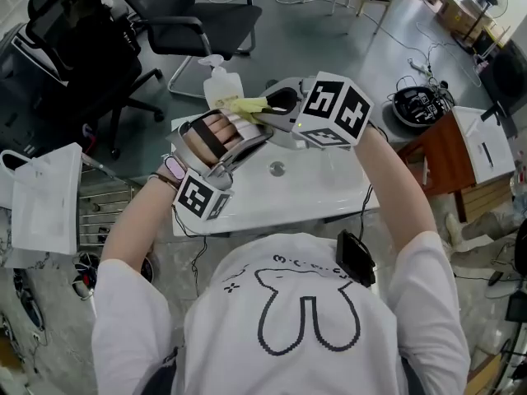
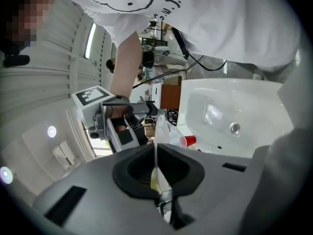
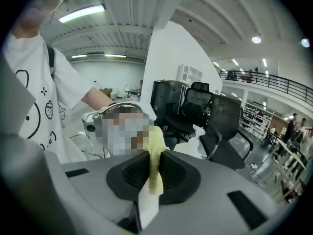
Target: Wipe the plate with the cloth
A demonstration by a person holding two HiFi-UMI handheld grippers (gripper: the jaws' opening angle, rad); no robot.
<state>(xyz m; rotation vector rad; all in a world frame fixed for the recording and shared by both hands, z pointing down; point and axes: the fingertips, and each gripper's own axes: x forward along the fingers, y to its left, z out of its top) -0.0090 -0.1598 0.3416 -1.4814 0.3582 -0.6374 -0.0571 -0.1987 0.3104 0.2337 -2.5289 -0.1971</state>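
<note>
My left gripper (image 2: 157, 179) is shut on a thin pale plate (image 2: 156, 153), seen edge-on as a narrow strip running up out of the jaws. My right gripper (image 3: 153, 176) is shut on a yellow cloth (image 3: 155, 155) whose end sticks up past the pads. In the head view both grippers are held up over the white table (image 1: 329, 192). The right gripper (image 1: 272, 105) sits just right of the cloth (image 1: 245, 104), and the left gripper (image 1: 235, 151) is close below it. There the hands and grippers hide most of the plate.
A white spray bottle (image 1: 221, 85) stands at the table's far edge. A red cup (image 2: 187, 141) is beside the table. Black office chairs (image 1: 189, 15) stand beyond it, a brown stand with a black round device (image 1: 420, 105) to the right, a white bag (image 1: 45, 196) to the left.
</note>
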